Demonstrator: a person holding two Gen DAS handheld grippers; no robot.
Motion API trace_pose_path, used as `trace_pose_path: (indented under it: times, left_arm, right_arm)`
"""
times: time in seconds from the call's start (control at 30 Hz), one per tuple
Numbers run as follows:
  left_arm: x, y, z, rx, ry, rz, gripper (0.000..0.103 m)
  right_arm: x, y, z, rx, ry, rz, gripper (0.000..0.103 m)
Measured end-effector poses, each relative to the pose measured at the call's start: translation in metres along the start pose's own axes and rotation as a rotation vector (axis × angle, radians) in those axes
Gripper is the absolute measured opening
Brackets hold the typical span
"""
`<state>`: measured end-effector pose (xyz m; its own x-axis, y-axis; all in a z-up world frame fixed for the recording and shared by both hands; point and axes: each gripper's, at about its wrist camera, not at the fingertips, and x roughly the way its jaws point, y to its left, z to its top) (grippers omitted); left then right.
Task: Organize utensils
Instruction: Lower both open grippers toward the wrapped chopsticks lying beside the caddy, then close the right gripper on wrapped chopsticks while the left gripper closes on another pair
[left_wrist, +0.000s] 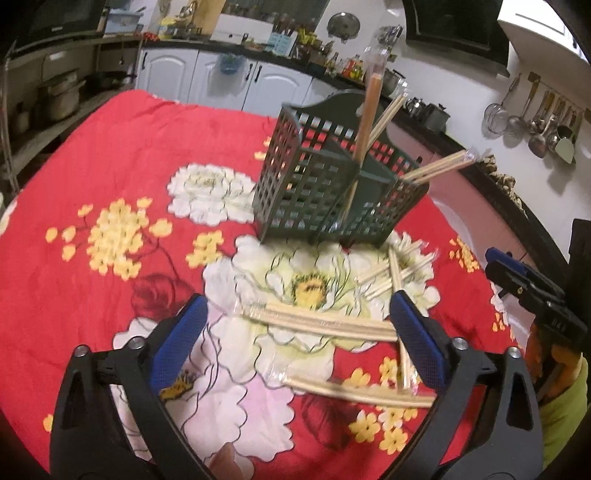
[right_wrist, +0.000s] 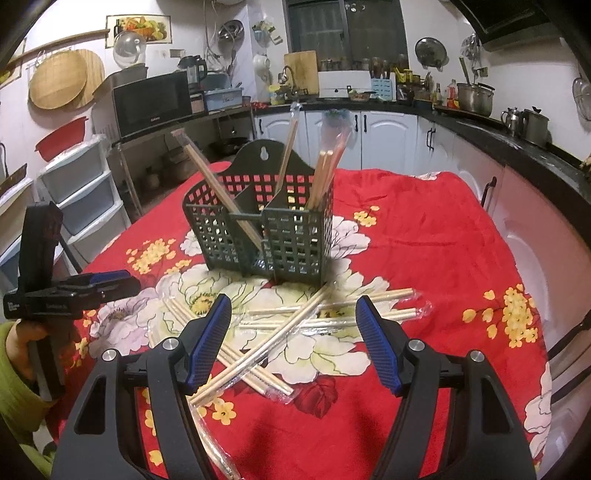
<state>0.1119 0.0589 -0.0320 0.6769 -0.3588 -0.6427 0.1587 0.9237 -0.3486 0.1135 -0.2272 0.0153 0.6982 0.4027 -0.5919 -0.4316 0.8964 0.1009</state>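
Chopsticks (right_wrist: 295, 325) in clear wrappers lie scattered on the red flowered tablecloth (left_wrist: 110, 147), just in front of the dark green utensil basket (right_wrist: 266, 236); several more wrapped pairs already stand leaning in its compartments.

From the left wrist view we see our left gripper (left_wrist: 295, 314) with its blue-padded fingers (left_wrist: 177, 339) spread wide and nothing pressed between them. One wrapped pair (left_wrist: 317, 321) lies crosswise in the gap between the fingertips, its right end reaching the right pad; whether it touches we cannot tell. A second pair (left_wrist: 354, 391) lies nearer the camera, also crosswise, running under the right finger.

From the right wrist view our right gripper (right_wrist: 295, 314) also stands open, holding nothing. The heap of crossed chopsticks lies between and just beyond its fingertips, and one long pair (right_wrist: 258, 350) slants from the middle of the gap down past the left pad (right_wrist: 207, 343). We cannot tell whether it touches that pad.
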Motion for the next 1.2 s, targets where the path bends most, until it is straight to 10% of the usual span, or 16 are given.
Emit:
trace_pose_path:
  times: [0.53,1.2]
  left_arm:
    - [0.023,0.034,-0.012,-0.112,0.079,0.006,0.027]
    - [0.047,0.033,0.009,-0.068,0.09,0.026,0.018]
  right_arm:
    - [0.018,0.003,-0.002,-0.013,0.037,0.009,0.061]
    - [0.087,-0.034,0.009,0.061,0.136,-0.048,0.052]
